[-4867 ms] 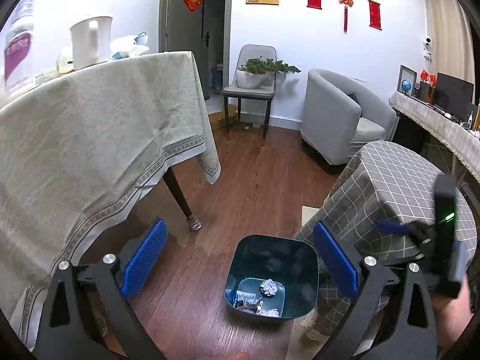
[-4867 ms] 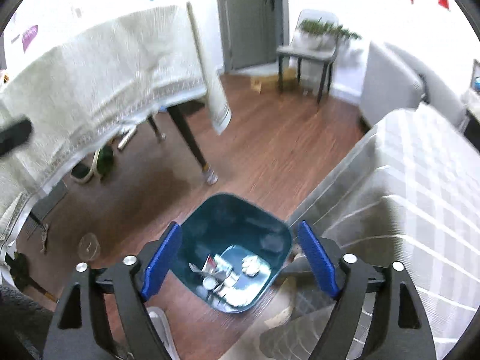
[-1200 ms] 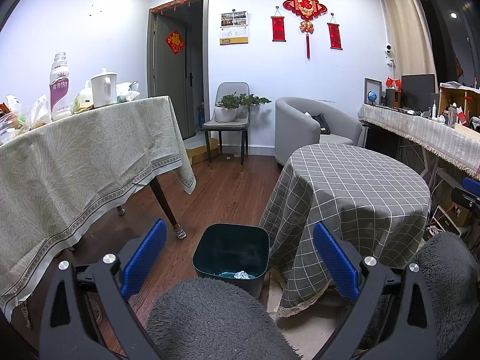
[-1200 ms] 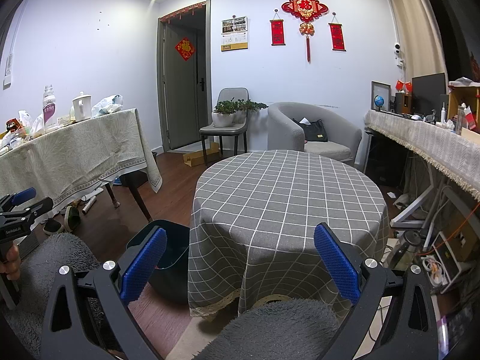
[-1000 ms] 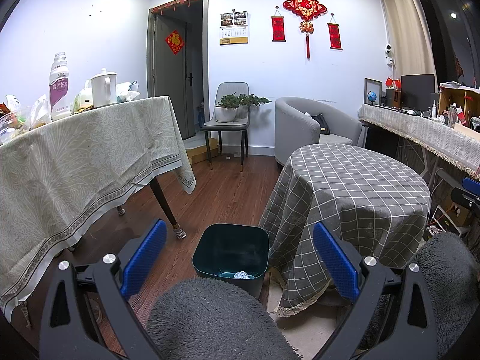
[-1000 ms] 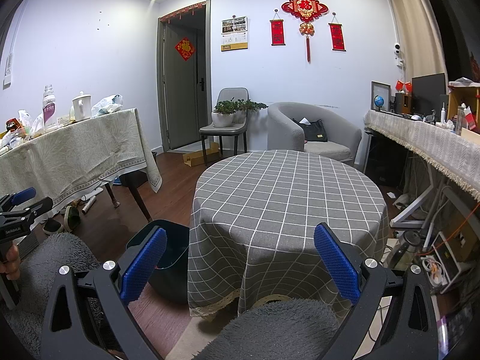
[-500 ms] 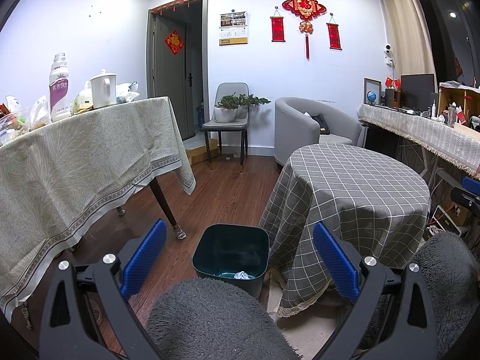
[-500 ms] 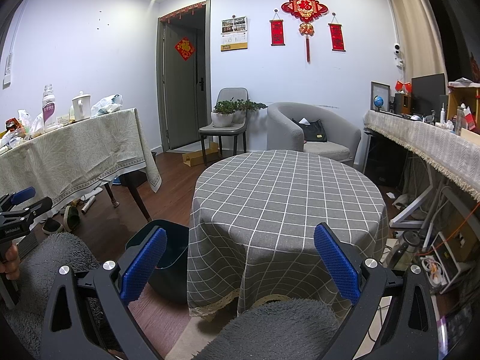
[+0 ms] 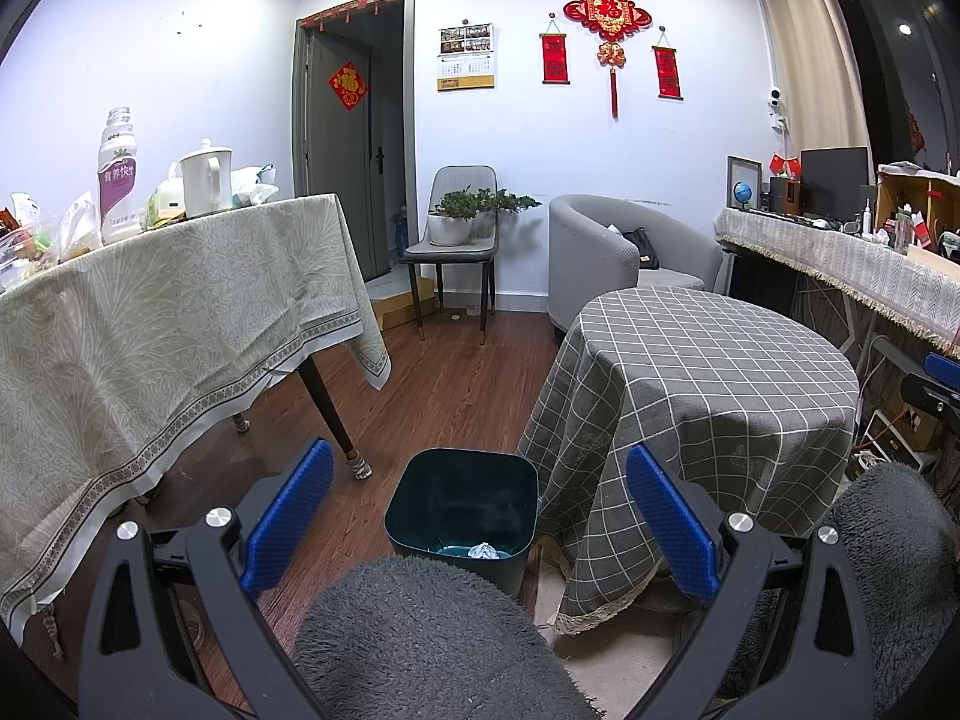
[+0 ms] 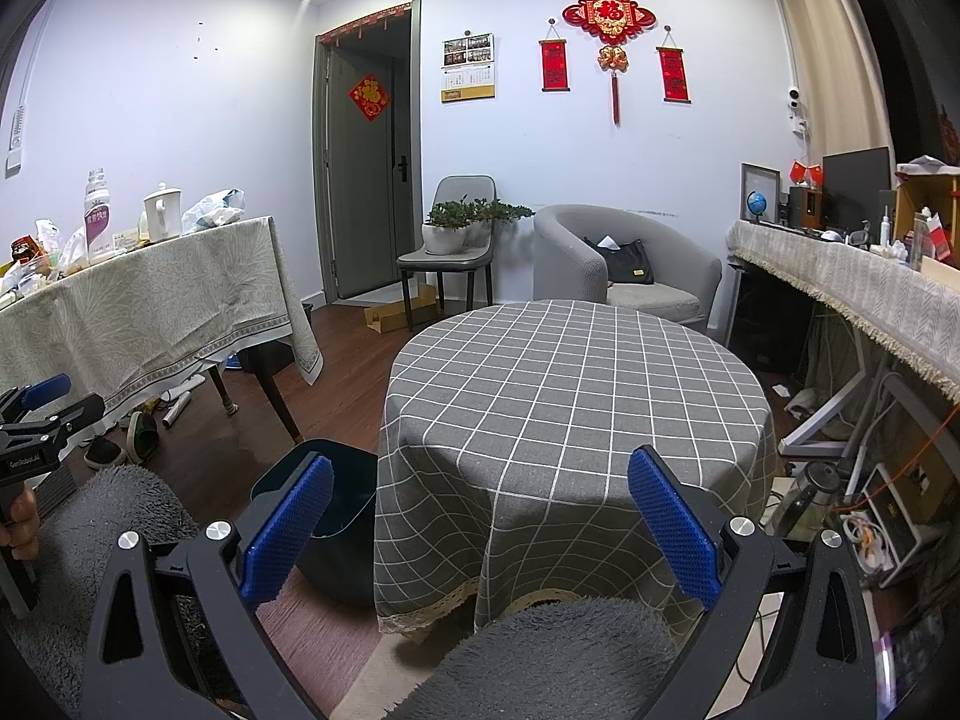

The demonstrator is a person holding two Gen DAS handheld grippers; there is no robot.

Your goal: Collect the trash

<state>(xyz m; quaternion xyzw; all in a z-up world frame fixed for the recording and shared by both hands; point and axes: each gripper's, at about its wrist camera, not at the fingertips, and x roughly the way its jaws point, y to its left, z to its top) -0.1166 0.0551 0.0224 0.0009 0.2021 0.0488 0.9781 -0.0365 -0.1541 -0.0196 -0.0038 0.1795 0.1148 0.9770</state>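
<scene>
A dark teal trash bin (image 9: 462,495) stands on the wood floor beside the round table; a crumpled white paper (image 9: 483,551) shows at its bottom. In the right wrist view the same trash bin (image 10: 336,516) sits left of the table. My left gripper (image 9: 477,519) is open and empty, held back from the bin above a grey fuzzy knee (image 9: 432,642). My right gripper (image 10: 480,531) is open and empty, facing the round table with the grey checked cloth (image 10: 576,384), whose top is bare. The other gripper (image 10: 36,420) shows at the left edge.
A long table with a pale patterned cloth (image 9: 168,324) carries a bottle (image 9: 117,180), a kettle (image 9: 205,180) and bags. Behind stand a chair with a plant (image 9: 456,240), a grey armchair (image 9: 612,264) and a cluttered side counter (image 9: 852,264). Shoes (image 10: 132,438) lie under the long table.
About five seconds ago both grippers hung over the bin, looking down into it. They have since pulled back and levelled out; over the last second nothing has moved.
</scene>
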